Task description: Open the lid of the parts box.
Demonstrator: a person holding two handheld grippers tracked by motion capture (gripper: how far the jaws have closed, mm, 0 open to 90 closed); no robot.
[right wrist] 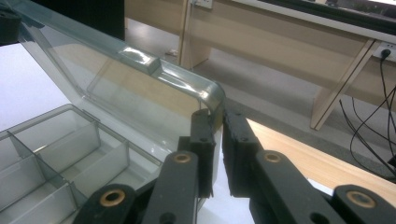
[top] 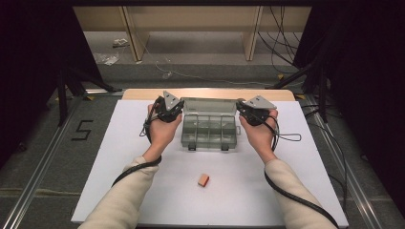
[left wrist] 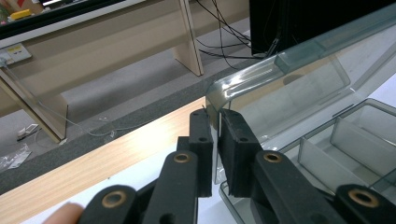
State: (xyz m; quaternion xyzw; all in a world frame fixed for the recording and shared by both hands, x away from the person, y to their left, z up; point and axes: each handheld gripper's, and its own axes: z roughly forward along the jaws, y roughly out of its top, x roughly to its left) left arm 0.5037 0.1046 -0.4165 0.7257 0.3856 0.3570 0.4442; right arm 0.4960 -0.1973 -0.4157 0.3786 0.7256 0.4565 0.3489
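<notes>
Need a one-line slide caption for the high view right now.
Both grippers, left and right, pinch the raised lid of a clear compartment box; a small orange block lies nearer.

One organizer box (top: 208, 130), one block (top: 204, 180)

- Clear plastic organizer box (top: 208, 130): open, base flat on the white counter, toward the far edge, centred left to right.
- Base split by dividers into small compartments (right wrist: 56, 154); what shows of them is empty.
- Lid (top: 209, 105): transparent, hinged along the far side, standing up and tilted back.
- Lid's two upper corners (left wrist: 219, 93) (right wrist: 212, 95) are each pinched, one per tool.
- Two latches on the near wall (top: 192, 145).
</notes>
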